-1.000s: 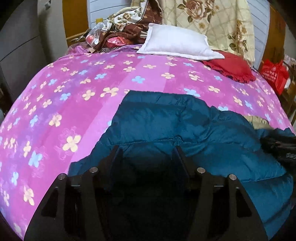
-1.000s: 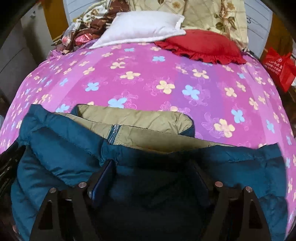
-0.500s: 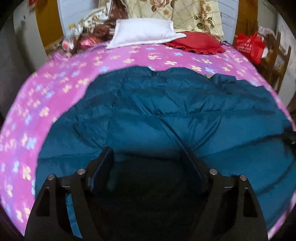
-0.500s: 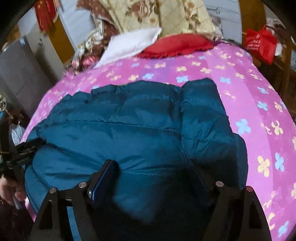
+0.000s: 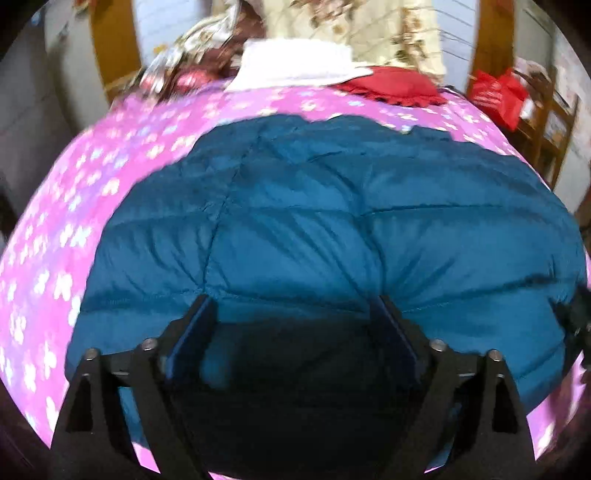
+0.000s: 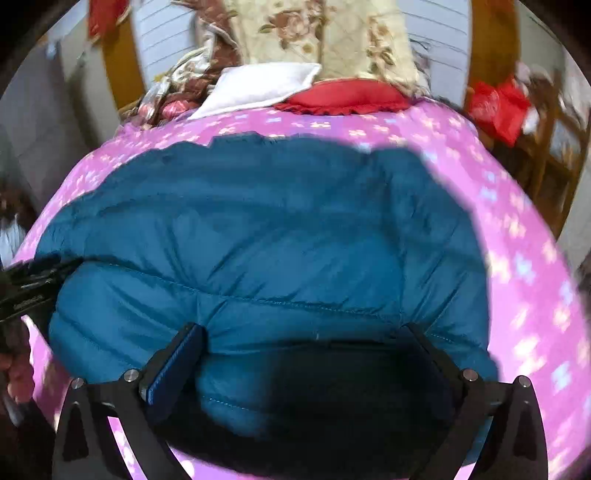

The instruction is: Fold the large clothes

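A puffy teal quilted jacket (image 5: 332, 206) lies folded on the pink flowered bedspread (image 5: 74, 206), only its outer shell showing. My left gripper (image 5: 291, 301) hangs over the jacket's near left edge. Its jaws are opening, and shaded cloth lies between the fingers without being pinched. The right gripper (image 6: 301, 328) is over the near right part of the jacket (image 6: 258, 236). Its jaws are opening too, wide apart, with a bulge of cloth loose between them. The left gripper (image 6: 26, 291) also shows at the left rim of the right wrist view, beside the jacket's edge.
At the head of the bed lie a white pillow (image 5: 295, 62), a red frilled cushion (image 5: 395, 86) and a heap of flowered bedding (image 6: 321, 33). A red bag (image 5: 498, 98) sits on wooden furniture (image 5: 554, 122) to the right. Grey cupboards (image 5: 33, 92) stand on the left.
The jacket was folded over, so its tan lining no longer shows. Both grippers drew back toward the near edge and their jaws spread wider, letting go of the cloth.
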`<state>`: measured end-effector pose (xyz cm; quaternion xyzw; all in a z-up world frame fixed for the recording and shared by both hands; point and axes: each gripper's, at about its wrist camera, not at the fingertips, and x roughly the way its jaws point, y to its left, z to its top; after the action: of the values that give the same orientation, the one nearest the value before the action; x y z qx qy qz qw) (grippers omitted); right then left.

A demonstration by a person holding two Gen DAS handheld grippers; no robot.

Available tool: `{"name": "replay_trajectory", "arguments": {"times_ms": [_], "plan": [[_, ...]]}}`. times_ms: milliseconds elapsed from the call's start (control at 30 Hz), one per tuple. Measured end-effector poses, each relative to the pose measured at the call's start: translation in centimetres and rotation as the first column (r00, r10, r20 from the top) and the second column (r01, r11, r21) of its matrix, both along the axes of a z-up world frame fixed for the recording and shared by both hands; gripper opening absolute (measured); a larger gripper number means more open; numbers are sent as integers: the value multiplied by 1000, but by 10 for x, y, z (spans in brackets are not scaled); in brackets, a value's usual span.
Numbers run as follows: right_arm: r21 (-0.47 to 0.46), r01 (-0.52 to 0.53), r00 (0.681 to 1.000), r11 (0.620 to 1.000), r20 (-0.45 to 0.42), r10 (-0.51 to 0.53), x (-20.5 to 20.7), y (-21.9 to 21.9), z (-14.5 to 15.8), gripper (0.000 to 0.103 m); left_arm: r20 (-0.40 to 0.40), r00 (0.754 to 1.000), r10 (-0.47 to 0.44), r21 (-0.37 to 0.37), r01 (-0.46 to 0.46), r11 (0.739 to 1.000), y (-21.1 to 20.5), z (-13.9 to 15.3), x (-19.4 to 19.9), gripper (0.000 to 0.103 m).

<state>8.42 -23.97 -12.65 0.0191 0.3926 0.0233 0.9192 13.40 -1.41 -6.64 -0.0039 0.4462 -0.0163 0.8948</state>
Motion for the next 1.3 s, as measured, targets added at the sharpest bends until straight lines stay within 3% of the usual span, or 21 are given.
{"name": "replay_trajectory", "arguments": {"times_ms": [67, 167, 300, 400, 533, 667, 833, 1100, 1300], "plan": [[36, 18, 1000, 999, -7, -17, 0, -2, -1, 103, -45, 999, -5, -54, 2, 999, 8, 1, 1, 92], [8, 16, 996, 1000, -93, -15, 0, 1, 17, 101, -53, 998, -42, -87, 37, 996, 19, 15, -12, 92], [4, 19, 999, 1000, 38, -19, -60, 13, 58, 101, 21, 999, -36, -53, 37, 998, 34, 36, -62, 92], [33, 20, 993, 999, 115, -23, -108, 24, 71, 103, 9, 999, -40, -46, 40, 998, 41, 31, -90, 92], [56, 27, 991, 998, 126, -34, -145, 29, 67, 103, 47, 997, -63, 41, 61, 997, 32, 34, -123, 92], [39, 129, 982, 991, 137, -133, -168, 13, 66, 103, 96, 991, -89, 99, 80, 992, 20, 44, -145, 92], [81, 209, 966, 975, 137, -218, -193, -9, 68, 103, 121, 987, -104, 92, 93, 991, 9, 52, -152, 92], [66, 218, 962, 974, 151, -226, -210, -11, 79, 103, 140, 984, -107, 49, 101, 994, 4, 67, -170, 92], [-38, 174, 971, 984, 171, -166, -228, 15, 90, 103, 130, 982, -135, 37, 131, 991, -2, 75, -186, 92]]}}
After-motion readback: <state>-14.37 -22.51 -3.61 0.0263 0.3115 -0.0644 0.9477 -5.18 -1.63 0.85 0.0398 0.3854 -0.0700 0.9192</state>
